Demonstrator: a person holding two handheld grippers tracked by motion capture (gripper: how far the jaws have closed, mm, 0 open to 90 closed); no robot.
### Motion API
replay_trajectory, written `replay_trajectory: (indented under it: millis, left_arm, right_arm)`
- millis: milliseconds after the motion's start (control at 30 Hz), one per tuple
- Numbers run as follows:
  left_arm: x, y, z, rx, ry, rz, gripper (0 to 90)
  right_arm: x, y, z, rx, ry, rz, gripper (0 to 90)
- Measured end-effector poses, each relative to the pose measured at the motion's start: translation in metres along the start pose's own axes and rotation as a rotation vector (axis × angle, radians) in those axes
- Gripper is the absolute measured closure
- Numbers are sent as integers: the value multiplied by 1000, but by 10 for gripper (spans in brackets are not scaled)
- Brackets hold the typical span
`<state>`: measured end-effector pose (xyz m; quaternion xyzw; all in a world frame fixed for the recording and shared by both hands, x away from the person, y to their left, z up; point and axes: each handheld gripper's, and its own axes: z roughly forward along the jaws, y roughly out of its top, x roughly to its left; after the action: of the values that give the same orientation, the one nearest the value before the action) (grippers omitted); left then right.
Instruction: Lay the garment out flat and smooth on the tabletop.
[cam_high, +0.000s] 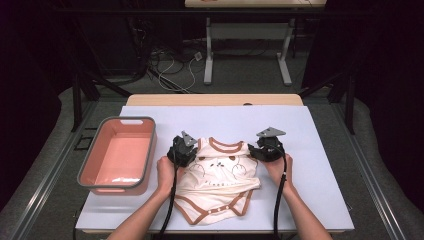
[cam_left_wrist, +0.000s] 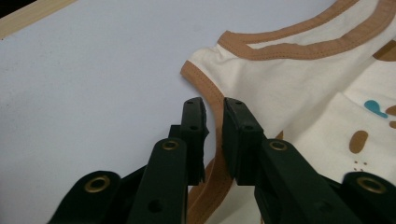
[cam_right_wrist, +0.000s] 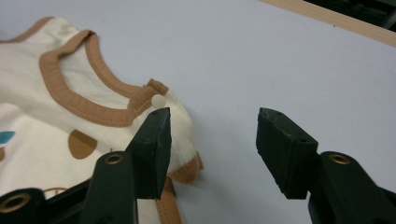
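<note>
The person is folding a baby bodysuit (cam_high: 217, 182) lying at the middle of the white table (cam_high: 320, 150), right of a pink bin (cam_high: 120, 152). To do it well, both tools should be releasing fully and lifting straight off, so the shoulders stay flat. The left tool (cam_left_wrist: 214, 114) is standing slightly parted over the brown armhole trim, not pinching it; the right tool (cam_right_wrist: 212, 123) is gaping open beside the snap shoulder. The bodysuit is cream, brown-edged, with a bear print.

Your desk (cam_high: 320, 150) wears a pale lilac cover, wood edge showing at the far side. Lying flat on it: a cream bodysuit (cam_high: 220, 185) mid-desk, a pink bin (cam_high: 120, 157) on your left.
</note>
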<state>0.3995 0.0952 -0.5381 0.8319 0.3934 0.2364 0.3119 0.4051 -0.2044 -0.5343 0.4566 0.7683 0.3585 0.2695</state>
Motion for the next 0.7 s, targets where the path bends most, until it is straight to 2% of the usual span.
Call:
replay_trajectory:
  millis: [67, 200, 267, 300, 333, 400, 500, 633, 700]
  left_arm:
    - [-2, 0, -4, -6, 6, 4, 731]
    - [-5, -2, -15, -7, 9, 43, 632]
    - [-6, -4, -20, -6, -11, 48, 588]
    - [-6, -5, -23, -1, -36, 56, 569]
    - [-7, -6, -24, 17, -60, 69, 550]
    - [-11, -9, -26, 56, -83, 89, 499]
    - [-15, -12, -26, 86, -103, 101, 462]
    - [-18, -12, -27, 120, -132, 102, 404]
    - [-20, -13, -28, 121, -145, 101, 383]
  right_arm:
    - [0, 2, -4, 0, 19, 6, 436]
    - [5, 1, -13, 34, 79, 17, 431]
    - [8, -1, -16, 65, 117, 22, 434]
    - [10, -2, -16, 88, 142, 25, 435]
    - [11, -4, -16, 97, 165, 30, 438]
    - [15, -8, -17, 140, 190, 23, 437]
    - [22, -12, -17, 193, 203, 1, 431]
    - [27, -15, -13, 179, 206, -8, 403]
    - [27, -14, -13, 213, 189, -18, 388]
